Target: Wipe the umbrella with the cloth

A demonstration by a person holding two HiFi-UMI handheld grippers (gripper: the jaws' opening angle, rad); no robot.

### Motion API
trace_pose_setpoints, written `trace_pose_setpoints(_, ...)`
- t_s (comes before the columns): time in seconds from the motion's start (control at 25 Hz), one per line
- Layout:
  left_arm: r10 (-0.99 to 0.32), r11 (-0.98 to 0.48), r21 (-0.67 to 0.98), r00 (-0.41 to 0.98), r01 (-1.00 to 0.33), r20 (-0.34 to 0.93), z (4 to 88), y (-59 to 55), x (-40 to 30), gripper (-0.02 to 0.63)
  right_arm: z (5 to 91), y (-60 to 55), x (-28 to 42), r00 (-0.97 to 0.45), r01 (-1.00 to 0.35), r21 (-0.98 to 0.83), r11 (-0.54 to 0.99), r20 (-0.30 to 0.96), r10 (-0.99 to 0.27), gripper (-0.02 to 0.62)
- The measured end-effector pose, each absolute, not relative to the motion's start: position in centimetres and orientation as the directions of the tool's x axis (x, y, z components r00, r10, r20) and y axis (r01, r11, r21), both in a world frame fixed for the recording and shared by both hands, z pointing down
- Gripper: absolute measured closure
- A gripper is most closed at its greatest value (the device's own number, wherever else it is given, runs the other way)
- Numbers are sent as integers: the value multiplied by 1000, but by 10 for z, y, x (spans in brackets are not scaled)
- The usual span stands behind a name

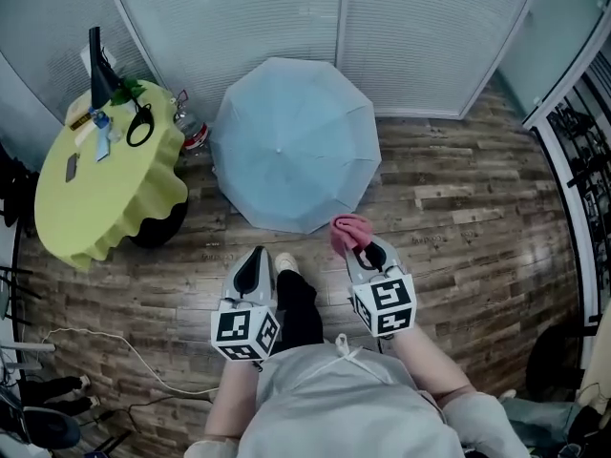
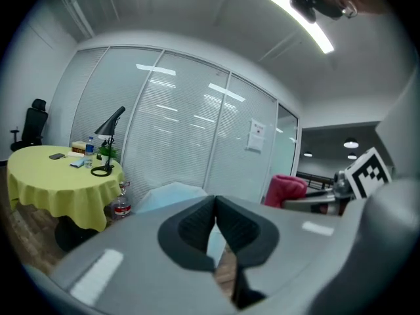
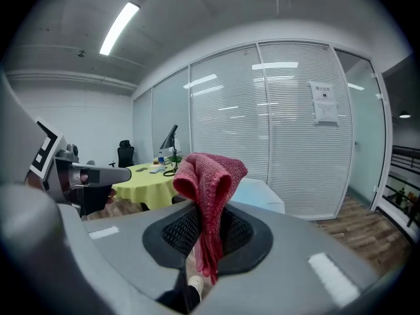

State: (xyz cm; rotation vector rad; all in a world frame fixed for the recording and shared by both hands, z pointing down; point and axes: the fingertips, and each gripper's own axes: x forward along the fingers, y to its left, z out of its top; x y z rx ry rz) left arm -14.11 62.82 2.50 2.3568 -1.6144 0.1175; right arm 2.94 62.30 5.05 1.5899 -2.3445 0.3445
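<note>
The right tongs (image 3: 210,231) are pinched narrowly on the red cloth (image 3: 211,176). They hold it by a fold, so most of it bunches up above the pads and a short tail hangs below. The left tongs (image 2: 215,223) are brought together with nothing between them, and are held level with the right pair, close in front of the person's body.

Ahead of both, the pale blue umbrella (image 1: 294,141) lies open on the wooden floor (image 1: 458,227), canopy upward, close to the floor's far edge where the blinded glass partition (image 1: 286,12) runs. The cloth is near the umbrella's nearest rim but not yet on it, so wiping looks about to begin.

A bottle (image 1: 194,134) stands on the floor between the umbrella and the yellow-draped table (image 1: 105,194) at the left.

The main risk is the grip, because a drag across the fabric could tug the loosely folded cloth out of the tongs. The open umbrella is also probably light and rests on its edge, so pressing on it without the left tongs steadying it may tip it or push it toward the partition or the bottle. If the cloth shifts, bare tips could scrape the canopy.
</note>
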Motion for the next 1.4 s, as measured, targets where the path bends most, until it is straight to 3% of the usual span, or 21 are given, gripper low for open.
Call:
trace_pose_setpoints(0.8,-858,-354,232,414,-906,304,75,179,-187,600,108,191,0,-269,-954,-24,300,520,-811,541)
trace_pose_setpoints(1.12,-851,-224,273,324,-936,414,155,121,-200,598,179,110,-29,-392,-891,-72,449,623,-677,541)
trace_pose_setpoints(1.4,-867,-26,249,146,-968,477,233,68,-195,600,282,32,-47,-492,-758,-136,638,761,-423,541)
